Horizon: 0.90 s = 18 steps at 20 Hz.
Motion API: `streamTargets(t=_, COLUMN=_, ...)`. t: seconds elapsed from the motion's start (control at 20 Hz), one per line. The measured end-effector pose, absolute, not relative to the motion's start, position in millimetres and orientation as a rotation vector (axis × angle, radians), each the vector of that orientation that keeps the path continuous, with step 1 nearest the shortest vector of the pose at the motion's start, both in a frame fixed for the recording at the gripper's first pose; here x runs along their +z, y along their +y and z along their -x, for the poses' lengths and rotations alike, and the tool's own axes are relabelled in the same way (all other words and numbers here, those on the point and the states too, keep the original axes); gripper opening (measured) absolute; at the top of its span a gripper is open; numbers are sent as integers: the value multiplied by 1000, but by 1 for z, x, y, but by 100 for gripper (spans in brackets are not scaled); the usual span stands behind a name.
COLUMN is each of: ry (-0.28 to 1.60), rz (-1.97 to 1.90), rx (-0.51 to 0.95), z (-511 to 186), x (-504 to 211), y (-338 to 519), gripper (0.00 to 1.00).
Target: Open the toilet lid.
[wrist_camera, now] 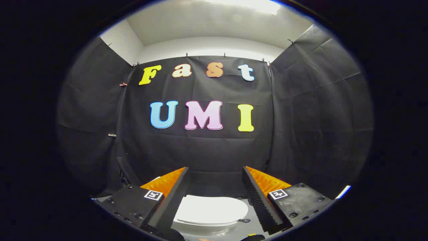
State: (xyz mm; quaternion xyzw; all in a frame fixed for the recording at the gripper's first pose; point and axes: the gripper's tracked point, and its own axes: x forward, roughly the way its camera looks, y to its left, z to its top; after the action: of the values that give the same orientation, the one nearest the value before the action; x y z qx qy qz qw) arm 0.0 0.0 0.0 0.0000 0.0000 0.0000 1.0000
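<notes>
The gripper [215, 170] is held above the fixture with its two fingers spread well apart, gripping nothing; a wide gap stands open between them. Each finger carries a small square black-and-white marker tag on its base block, and the inner faces of the fingers show a ridged, sawtooth surface. The toilet [209, 217] sits low in the gripper view, framed in the gap between the two fingers and below their tips, not touching either one. Its lid [211, 209] is white, smooth and glossy, oval in outline with the rounded end toward the right-hand finger, and it lies flat and closed over the seat. A thin dark seam runs along the near edge of the lid where it meets the seat and the white rim of the bowl beneath it. A small dark tab [244, 220] projects at the lid's right edge, just beside the inner face of the right finger; what it is cannot be told. The floor [244, 231] around the bowl reads as grey. Beyond the fingers, black cloth [200, 150] hangs as the booth's back and side walls, clipped along its upper edge, with a white wall and a lit ceiling [214, 23] above it.
</notes>
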Motion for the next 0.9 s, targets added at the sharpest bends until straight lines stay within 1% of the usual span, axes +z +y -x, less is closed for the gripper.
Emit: streamTargets(t=0.9, ry=-3, rz=15, rx=-14, z=2, x=-1, y=-6, gripper=99)
